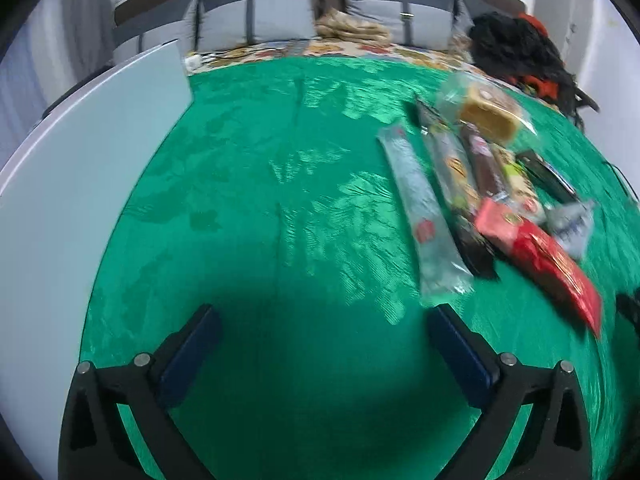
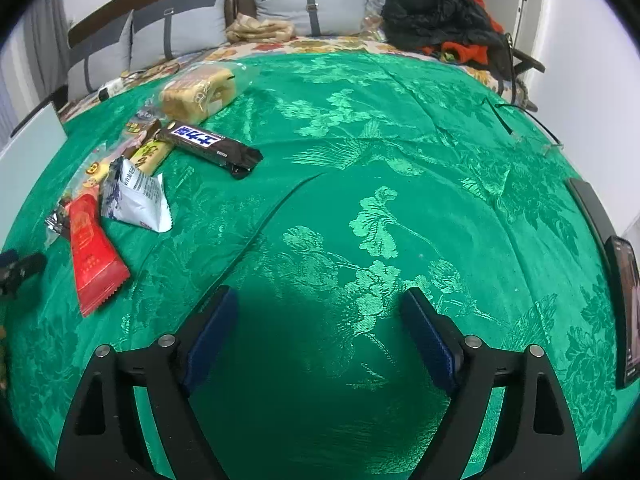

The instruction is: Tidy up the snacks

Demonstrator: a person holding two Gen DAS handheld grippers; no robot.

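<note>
Several wrapped snacks lie in a loose pile on a green patterned bedspread (image 2: pixel 360 128). In the left wrist view the pile is at the right: a long clear-wrapped stick (image 1: pixel 420 212), a red packet (image 1: pixel 540 264), a dark bar (image 1: pixel 484 164) and a bagged bread loaf (image 1: pixel 488 112). In the right wrist view the pile is at the left: bread loaf (image 2: pixel 198 94), dark chocolate bar (image 2: pixel 212 146), white packet (image 2: pixel 138 196), red packet (image 2: pixel 92 252). My left gripper (image 1: pixel 324 320) is open over bare cloth. My right gripper (image 2: pixel 320 300) is open too, with nothing between its fingers.
A white board (image 1: pixel 80 184) lies at the left of the bed. Grey pillows (image 2: pixel 180 28) and a headboard line the far side, with a heap of black and orange clothes (image 2: pixel 440 20) at the far right. A phone (image 2: pixel 626 308) and a dark flat object sit at the right edge.
</note>
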